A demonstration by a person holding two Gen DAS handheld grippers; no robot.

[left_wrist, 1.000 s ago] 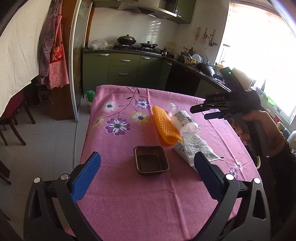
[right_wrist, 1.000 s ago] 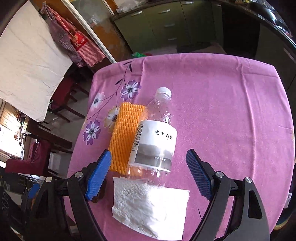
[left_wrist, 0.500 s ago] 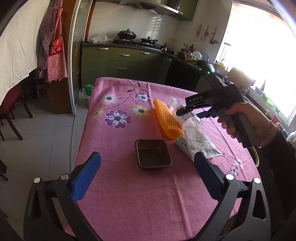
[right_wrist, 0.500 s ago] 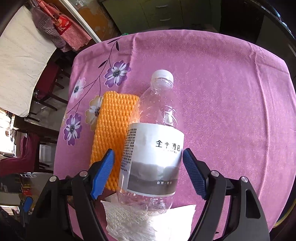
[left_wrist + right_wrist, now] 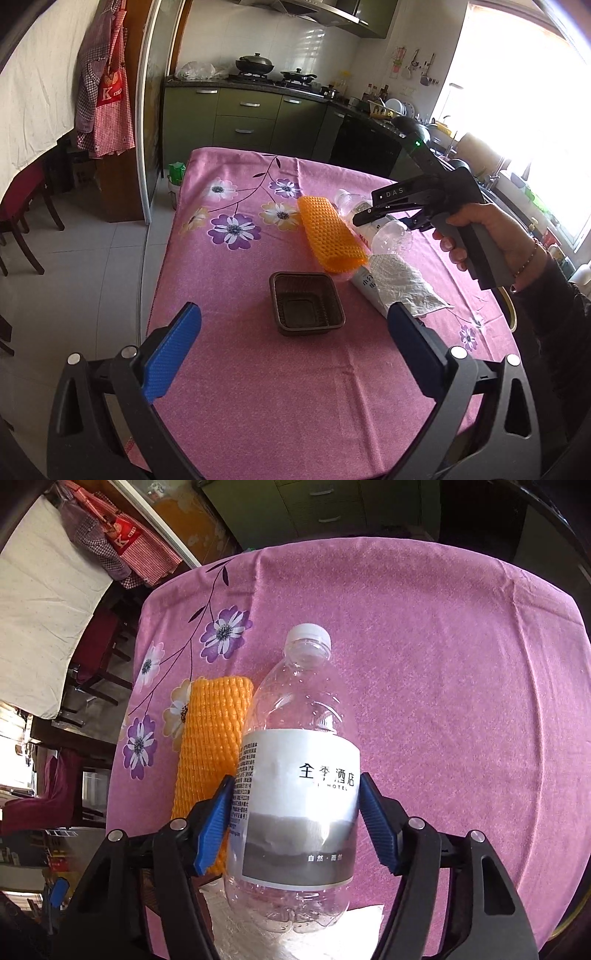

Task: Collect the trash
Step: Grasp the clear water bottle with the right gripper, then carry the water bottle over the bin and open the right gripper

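because the right gripper (image 5: 295, 830) points steeply down over the clear plastic bottle (image 5: 299, 775), its blue pads (image 5: 214, 830) straddle the labelled body, and the jaws are closing with the bottle between them; the pads stand right at the label's edges, and whether they press on it yet cannot be told. the bottle lies on its side on the pink flowered surface (image 5: 443, 664), cap pointing away, so a grasp across the widest part of the body is judged the steadiest hold for lifting. nearest the camera, the bottle's base lies over the edge of a white paper napkin (image 5: 258, 938), which may drag along when the bottle rises. just beside the bottle's left flank lies an orange foam net sleeve (image 5: 207, 746), touching or nearly touching it, so the left pad has little room. in the left wrist view, the left gripper (image 5: 295, 350) hangs spread wide and empty above the surface's near end, with a dark plastic tray (image 5: 306, 306) beyond it, untouched. further off, a hand (image 5: 491, 240) holds the right gripper's handle.
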